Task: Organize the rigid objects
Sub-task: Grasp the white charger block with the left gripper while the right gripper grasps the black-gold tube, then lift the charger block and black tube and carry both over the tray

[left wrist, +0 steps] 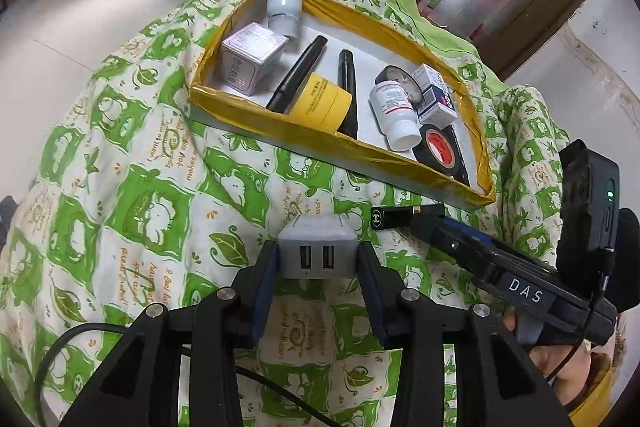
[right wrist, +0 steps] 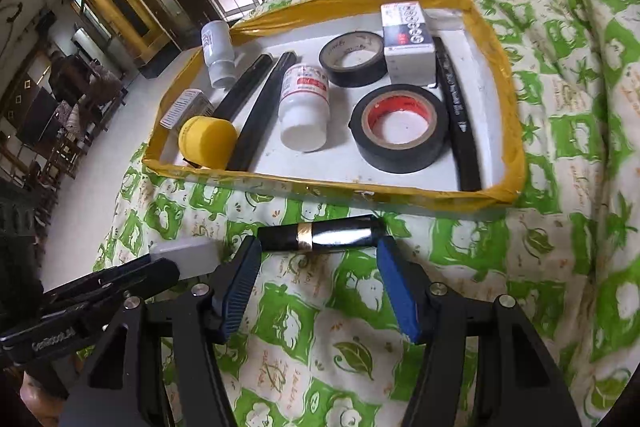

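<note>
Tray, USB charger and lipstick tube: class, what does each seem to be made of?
Tray: probably cardboard, rim wrapped in glossy, wrinkled yellow tape. USB charger: matte grey-white plastic, moulded ports. Lipstick tube: glossy black, likely plastic, with a shiny gold band.

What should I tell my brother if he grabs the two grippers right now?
Left gripper: shut on the grey two-port USB charger block, just above the green-and-white leaf-print quilt.
Right gripper: shut endwise on the glossy black lipstick tube with gold band, near the tray's front edge.
Done: two white pill bottles, yellow jar, two black tape rolls, small boxes and black pens already lie in the white tray with yellow-taped rim.
Left: put the charger and lipstick into the tray; there looks to be bare floor near the front middle.
</note>
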Demonstrator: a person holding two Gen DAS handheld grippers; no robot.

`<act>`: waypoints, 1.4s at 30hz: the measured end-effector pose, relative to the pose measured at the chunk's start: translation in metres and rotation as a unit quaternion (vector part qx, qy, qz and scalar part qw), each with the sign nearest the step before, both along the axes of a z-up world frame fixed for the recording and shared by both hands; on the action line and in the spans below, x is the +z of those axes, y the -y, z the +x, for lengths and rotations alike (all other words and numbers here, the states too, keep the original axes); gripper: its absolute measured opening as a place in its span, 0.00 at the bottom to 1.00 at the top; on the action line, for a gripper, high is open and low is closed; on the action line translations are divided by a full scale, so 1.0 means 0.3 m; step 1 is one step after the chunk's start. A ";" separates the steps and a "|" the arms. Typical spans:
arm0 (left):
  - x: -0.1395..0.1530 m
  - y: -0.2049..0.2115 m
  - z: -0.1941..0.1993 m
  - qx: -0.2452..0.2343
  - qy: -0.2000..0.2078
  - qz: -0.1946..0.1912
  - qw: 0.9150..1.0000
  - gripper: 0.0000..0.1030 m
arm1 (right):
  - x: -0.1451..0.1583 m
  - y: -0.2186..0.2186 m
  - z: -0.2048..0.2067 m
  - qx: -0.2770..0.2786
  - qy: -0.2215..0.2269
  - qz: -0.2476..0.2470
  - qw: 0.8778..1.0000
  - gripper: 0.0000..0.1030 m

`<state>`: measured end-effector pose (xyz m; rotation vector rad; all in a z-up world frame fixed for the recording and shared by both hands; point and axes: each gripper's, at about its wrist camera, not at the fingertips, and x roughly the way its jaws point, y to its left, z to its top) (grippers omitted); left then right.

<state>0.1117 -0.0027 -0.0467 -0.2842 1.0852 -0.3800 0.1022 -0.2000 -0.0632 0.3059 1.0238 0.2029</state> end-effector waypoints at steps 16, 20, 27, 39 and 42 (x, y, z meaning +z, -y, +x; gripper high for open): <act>0.003 -0.022 -0.061 0.019 -0.006 0.027 0.999 0.41 | 0.068 -0.060 -0.067 0.064 0.026 -0.015 0.998 0.48; 0.014 -0.046 -0.075 0.036 -0.003 0.018 0.999 0.41 | 0.039 -0.107 -0.023 0.085 0.035 -0.077 0.993 0.48; 0.010 -0.057 -0.075 0.042 -0.008 0.010 0.999 0.41 | -0.049 -0.150 0.016 0.112 -0.014 -0.095 0.989 0.22; -0.045 -0.028 -0.011 0.032 -0.036 0.007 0.999 0.53 | -0.051 -0.030 -0.096 0.058 -0.120 0.003 0.991 0.17; -0.051 -0.017 -0.008 0.027 -0.037 0.014 0.999 0.54 | -0.052 -0.033 -0.125 0.061 -0.124 -0.006 0.990 0.17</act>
